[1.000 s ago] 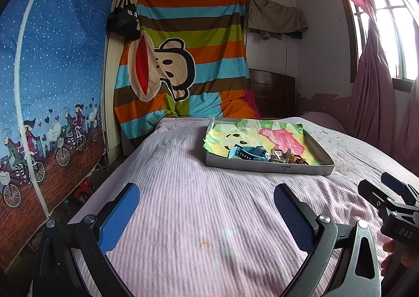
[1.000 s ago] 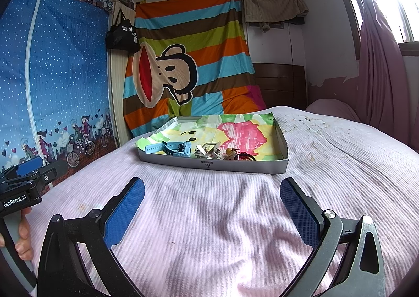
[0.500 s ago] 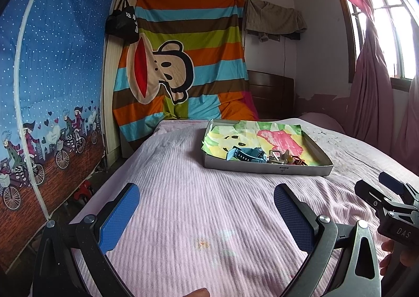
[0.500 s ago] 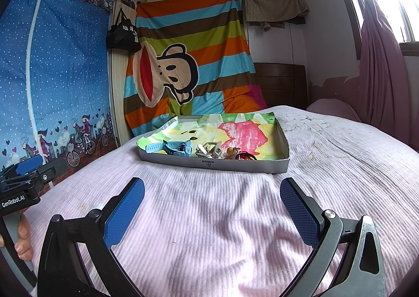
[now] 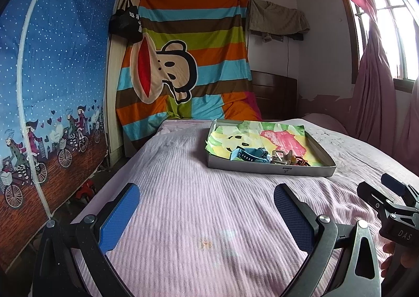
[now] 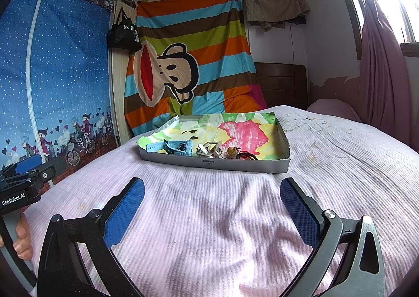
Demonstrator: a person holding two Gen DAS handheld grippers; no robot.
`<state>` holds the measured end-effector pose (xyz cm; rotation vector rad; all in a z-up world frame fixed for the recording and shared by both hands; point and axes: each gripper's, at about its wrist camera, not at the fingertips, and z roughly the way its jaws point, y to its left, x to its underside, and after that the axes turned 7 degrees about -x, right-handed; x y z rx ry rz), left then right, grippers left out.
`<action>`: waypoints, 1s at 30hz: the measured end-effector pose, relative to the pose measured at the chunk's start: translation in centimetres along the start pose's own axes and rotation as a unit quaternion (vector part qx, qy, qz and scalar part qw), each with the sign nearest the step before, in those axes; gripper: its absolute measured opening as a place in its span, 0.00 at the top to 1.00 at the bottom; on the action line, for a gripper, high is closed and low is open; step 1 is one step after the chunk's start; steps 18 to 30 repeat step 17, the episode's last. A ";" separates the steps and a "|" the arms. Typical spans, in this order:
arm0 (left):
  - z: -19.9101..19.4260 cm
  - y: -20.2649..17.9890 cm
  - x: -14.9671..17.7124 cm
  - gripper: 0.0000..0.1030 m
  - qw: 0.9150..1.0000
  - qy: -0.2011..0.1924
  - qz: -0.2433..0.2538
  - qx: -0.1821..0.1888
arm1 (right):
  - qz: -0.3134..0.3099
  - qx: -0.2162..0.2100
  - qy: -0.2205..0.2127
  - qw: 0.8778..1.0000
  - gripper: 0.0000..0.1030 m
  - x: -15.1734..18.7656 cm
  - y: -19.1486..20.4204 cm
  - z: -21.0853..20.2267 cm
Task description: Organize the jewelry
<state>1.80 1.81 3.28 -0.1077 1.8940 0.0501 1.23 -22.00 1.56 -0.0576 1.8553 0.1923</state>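
Note:
A shallow cardboard tray (image 5: 272,169) (image 6: 217,164) lined with colourful paper lies on the pink bed ahead of both grippers. Along its near wall lie a light blue watch (image 5: 248,156) (image 6: 172,147), silver metal pieces (image 5: 280,157) (image 6: 208,151) and a dark red and orange trinket (image 6: 243,155). My left gripper (image 5: 207,209) is open and empty, low over the bedspread, well short of the tray. My right gripper (image 6: 212,202) is open and empty, also short of the tray. Each gripper shows at the edge of the other's view.
The pink ribbed bedspread (image 6: 209,218) covers the bed. A blue fabric wardrobe (image 5: 52,87) stands along the left bed edge. A striped monkey blanket (image 5: 188,61) hangs behind the bed. Pink curtains (image 5: 374,92) and a window are at right.
Both views have shifted slightly. The tray sits a little nearer and higher in the left wrist view. Both grippers stay open and empty.

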 end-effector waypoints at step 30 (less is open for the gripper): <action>0.0 0.1 0.1 0.00 1.000 0.000 -0.001 -0.001 | -0.001 0.000 0.001 1.000 0.01 0.0 0.2 0.0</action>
